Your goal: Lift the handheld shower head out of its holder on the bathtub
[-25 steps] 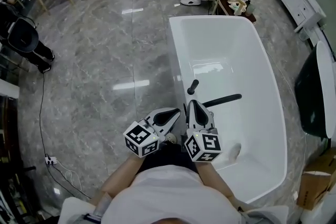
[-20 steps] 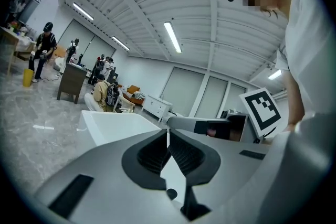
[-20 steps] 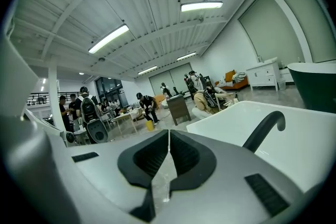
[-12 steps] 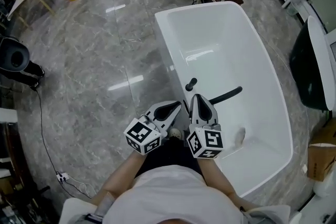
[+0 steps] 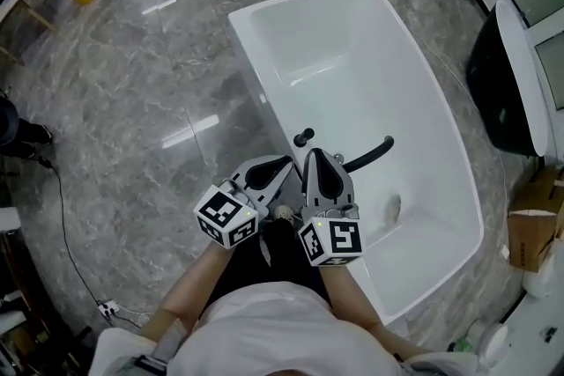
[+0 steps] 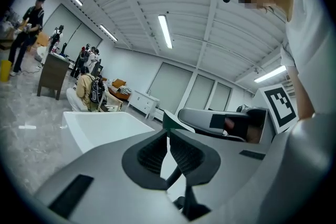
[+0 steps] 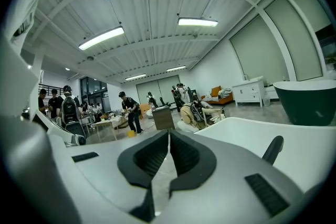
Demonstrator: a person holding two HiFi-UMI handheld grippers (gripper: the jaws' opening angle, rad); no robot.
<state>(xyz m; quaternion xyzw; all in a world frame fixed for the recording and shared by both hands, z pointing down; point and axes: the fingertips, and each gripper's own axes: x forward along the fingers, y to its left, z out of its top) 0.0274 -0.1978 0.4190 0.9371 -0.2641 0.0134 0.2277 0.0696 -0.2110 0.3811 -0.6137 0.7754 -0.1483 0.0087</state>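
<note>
Left tongs (image 5: 287,163) and right tongs (image 5: 315,154) both clenched, empty, side by side at the white bathtub's (image 5: 352,57) near rim. Black shower head (image 5: 370,152) rests in its holder, just right of them. Black knob (image 5: 303,137) on the rim just ahead. Cardboard box (image 5: 529,233) well right.

I see a plain white bathtub (image 5: 370,75) on a grey floor (image 5: 132,92) veined like marble; the shower head (image 5: 370,153) is black. The left gripper (image 5: 291,161) and right gripper (image 5: 315,152) are pale grey with black fingers (image 7: 149,157); their cubes (image 5: 333,240) carry black-and-white square markers.
</note>
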